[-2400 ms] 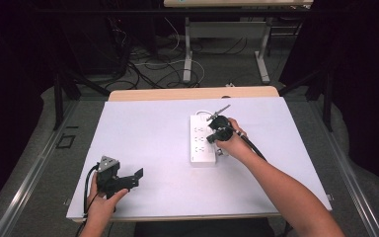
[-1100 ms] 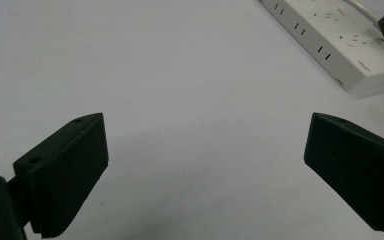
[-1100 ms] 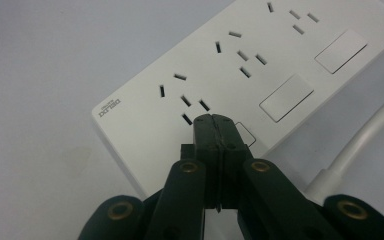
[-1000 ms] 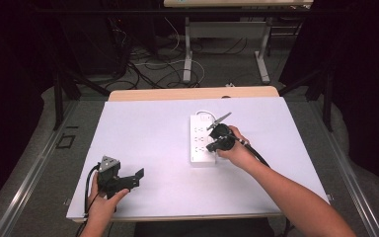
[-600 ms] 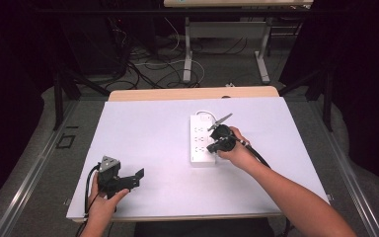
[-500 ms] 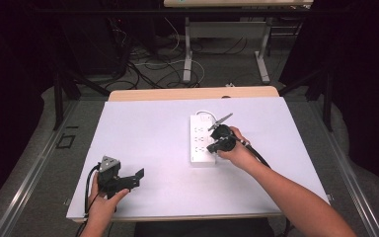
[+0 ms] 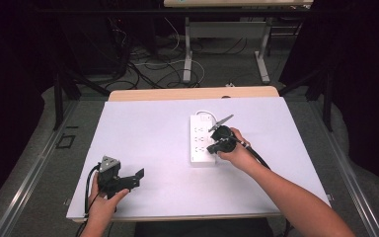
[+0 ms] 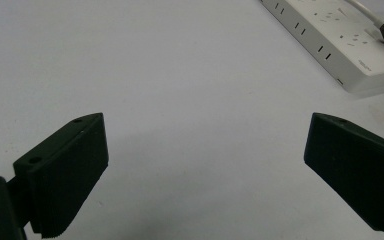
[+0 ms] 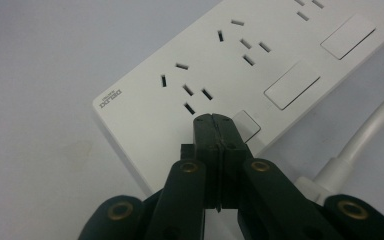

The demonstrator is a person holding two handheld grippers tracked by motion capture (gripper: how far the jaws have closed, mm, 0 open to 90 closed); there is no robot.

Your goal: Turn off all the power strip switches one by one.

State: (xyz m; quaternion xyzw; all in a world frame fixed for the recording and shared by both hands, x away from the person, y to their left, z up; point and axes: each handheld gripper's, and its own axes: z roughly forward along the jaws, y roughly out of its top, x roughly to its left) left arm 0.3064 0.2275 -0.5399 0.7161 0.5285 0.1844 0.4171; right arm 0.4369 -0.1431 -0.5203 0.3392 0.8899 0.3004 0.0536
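The right gripper (image 9: 216,122) (jaws pressed together) rests its tips on the power strip's (image 9: 190,65) switch (image 9: 247,125).

The right claw (image 7: 220,139) rests on the white power strip (image 7: 201,141); the left claw (image 7: 128,178) sits well apart.

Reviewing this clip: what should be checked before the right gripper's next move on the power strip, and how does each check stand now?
1. Right gripper jaws shut, tip together: ok.
2. Tip sits at the small switch on the power strip: ok; whether it presses, cannot tell.
3. Power strip lies flat on the table: ok.
4. White cord lies beside the strip, off the switch: ok.
5. Left gripper open, holding nothing, well away from the strip: ok.
6. Switch on or off: cannot tell.
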